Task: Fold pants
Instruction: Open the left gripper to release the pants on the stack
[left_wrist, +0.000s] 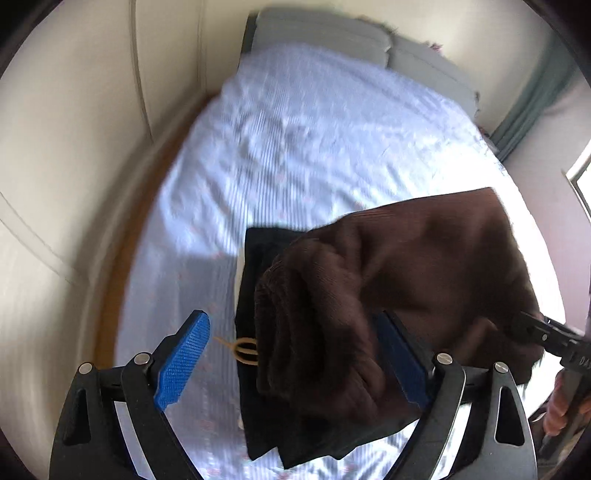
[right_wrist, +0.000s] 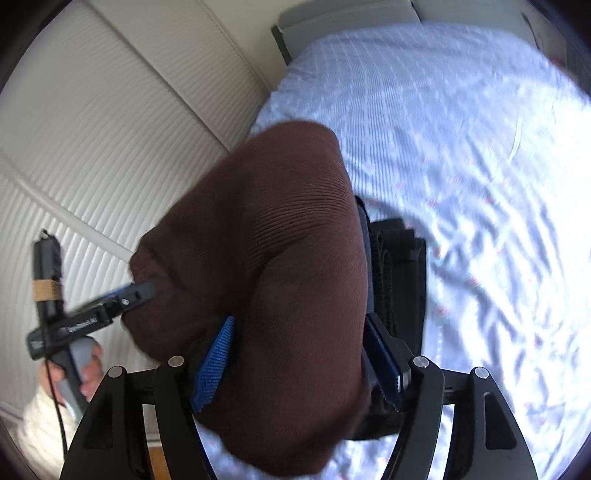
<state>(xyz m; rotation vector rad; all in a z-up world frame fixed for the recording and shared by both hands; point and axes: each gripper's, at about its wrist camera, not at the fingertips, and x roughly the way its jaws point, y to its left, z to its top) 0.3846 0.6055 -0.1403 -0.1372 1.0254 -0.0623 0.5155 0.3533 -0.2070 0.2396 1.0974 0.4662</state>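
Brown ribbed pants lie bunched on the bed, partly over a folded black garment with a tan loop on it. My left gripper stands wide open. A fold of the brown pants sits between its blue pads, and the left pad is clear of the cloth. In the right wrist view the brown pants fill the gap of my right gripper, whose pads stand apart and loose around the cloth. The black garment shows beside it.
The bed's pale blue sheet stretches ahead to grey pillows. A white ribbed panel runs along the left side, with a wooden bed edge below it. A person's hand holds the other gripper's handle.
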